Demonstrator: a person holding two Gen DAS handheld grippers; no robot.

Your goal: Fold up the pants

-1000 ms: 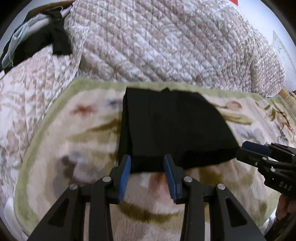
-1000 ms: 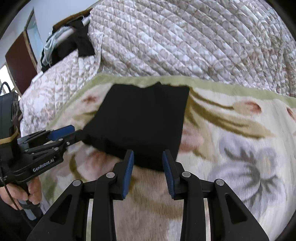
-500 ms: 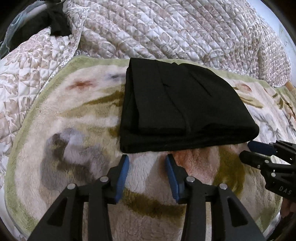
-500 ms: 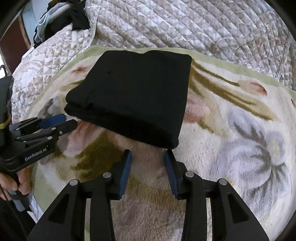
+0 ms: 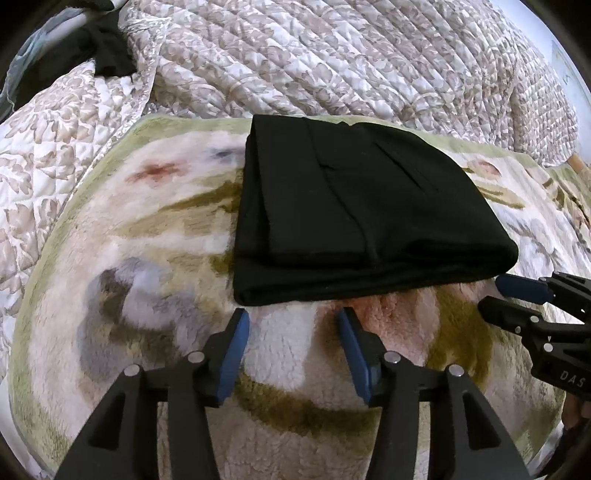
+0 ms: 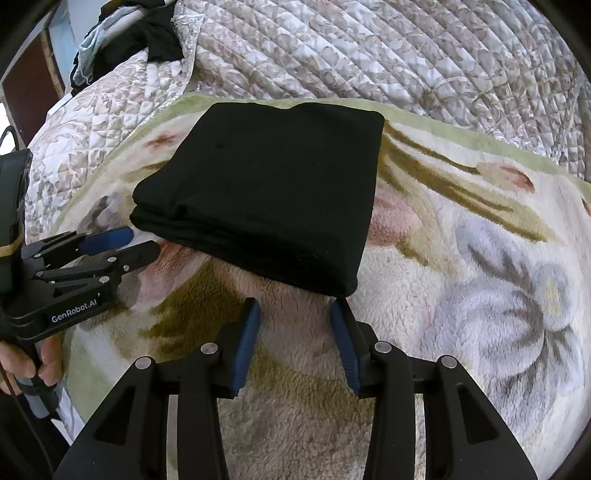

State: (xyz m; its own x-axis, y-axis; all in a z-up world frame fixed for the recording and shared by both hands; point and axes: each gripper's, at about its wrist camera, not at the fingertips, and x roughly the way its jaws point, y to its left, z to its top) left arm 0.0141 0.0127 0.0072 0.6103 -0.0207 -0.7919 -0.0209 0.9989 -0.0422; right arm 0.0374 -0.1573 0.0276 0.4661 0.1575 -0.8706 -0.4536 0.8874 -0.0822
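My left gripper [image 5: 291,319] sits low over the fleece floral blanket [image 5: 155,258], jaws about half apart and opening, nothing between them, only fleece under the blue pads. The black pants [image 5: 351,206] lie folded into a thick rectangle just ahead of its fingertips, near edge close to them but not touching. My right gripper [image 6: 295,308] is the same: jaws moderately apart and opening, empty, blanket underneath. From it the folded pants [image 6: 269,184] are just ahead and a bit left, their near right corner almost over the right fingertip; I can't tell if it touches.

In the right wrist view the left gripper [image 6: 129,243] shows off to the left, tips by the pants' near left corner, and a hand [image 6: 26,360] grips its handle. In the left wrist view the right gripper [image 5: 506,295] pokes in from the right, tips beside the near right corner.

Beyond the pants, a quilted floral bedspread [image 5: 332,62] bunches up. Dark clothes [image 6: 147,33] are piled far ahead-left.
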